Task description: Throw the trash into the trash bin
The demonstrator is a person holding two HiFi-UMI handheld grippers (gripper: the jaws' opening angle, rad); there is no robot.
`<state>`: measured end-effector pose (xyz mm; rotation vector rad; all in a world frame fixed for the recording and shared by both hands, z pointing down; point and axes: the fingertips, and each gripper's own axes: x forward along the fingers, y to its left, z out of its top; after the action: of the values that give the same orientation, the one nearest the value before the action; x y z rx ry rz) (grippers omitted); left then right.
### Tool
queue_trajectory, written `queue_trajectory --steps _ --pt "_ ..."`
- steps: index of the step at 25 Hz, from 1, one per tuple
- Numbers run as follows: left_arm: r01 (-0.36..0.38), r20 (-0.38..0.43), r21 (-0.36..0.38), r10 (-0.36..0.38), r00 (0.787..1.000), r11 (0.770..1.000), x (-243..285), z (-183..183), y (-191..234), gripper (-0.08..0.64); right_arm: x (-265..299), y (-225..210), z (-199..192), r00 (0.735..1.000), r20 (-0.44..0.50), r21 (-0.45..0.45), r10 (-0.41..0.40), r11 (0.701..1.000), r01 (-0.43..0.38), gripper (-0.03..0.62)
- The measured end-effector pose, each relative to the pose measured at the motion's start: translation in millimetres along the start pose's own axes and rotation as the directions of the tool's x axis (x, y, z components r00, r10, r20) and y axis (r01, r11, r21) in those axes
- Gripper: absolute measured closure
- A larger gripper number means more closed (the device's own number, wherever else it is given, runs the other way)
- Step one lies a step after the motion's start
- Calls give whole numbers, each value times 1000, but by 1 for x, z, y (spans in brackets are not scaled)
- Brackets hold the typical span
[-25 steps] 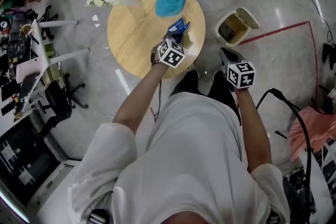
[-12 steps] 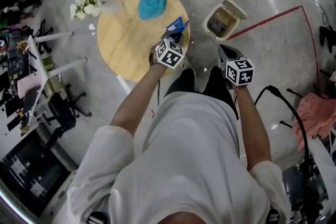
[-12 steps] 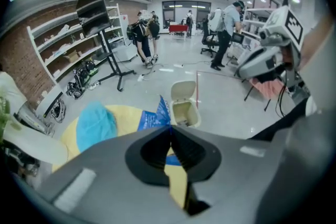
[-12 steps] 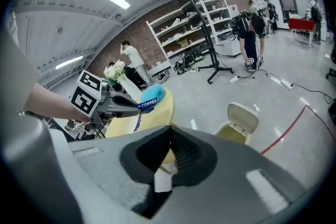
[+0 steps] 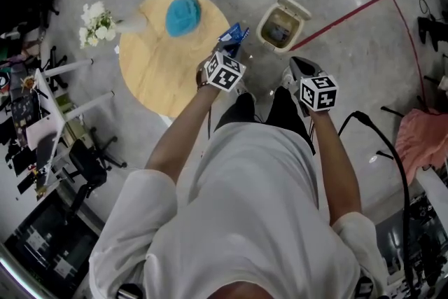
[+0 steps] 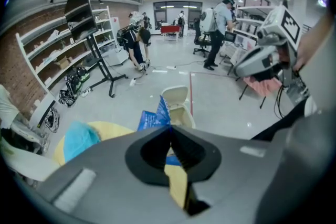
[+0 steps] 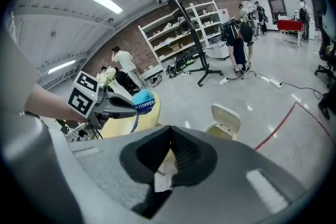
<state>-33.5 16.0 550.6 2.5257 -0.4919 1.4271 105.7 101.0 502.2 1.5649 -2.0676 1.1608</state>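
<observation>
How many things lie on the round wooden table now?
2: a vase of white flowers at the round table's far-left edge, and a fluffy blue thing near its far edge. Anything smaller may be too small to see.

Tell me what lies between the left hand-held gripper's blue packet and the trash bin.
Only bare grey floor: the head view shows nothing between the blue packet clamped in the left hand-held gripper and the open trash bin.
</observation>
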Motion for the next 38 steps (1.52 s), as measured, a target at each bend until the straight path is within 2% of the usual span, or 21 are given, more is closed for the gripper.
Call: queue_trajectory --steps 17,30,38 --pt "91 14 4 -91 996 996 42 58 -47 552 -34 -56 -11 998 -7 53 -55 997 55 592" --pt "131 1 -28 -131 991 991 76 72 -67 552 -35 -87 -21 998 -34 77 -56 995 59 592" --pt "142 -15 -48 -143 990 989 110 72 -67 552 -21 -115 -37 997 -52 122 -60 990 66 592"
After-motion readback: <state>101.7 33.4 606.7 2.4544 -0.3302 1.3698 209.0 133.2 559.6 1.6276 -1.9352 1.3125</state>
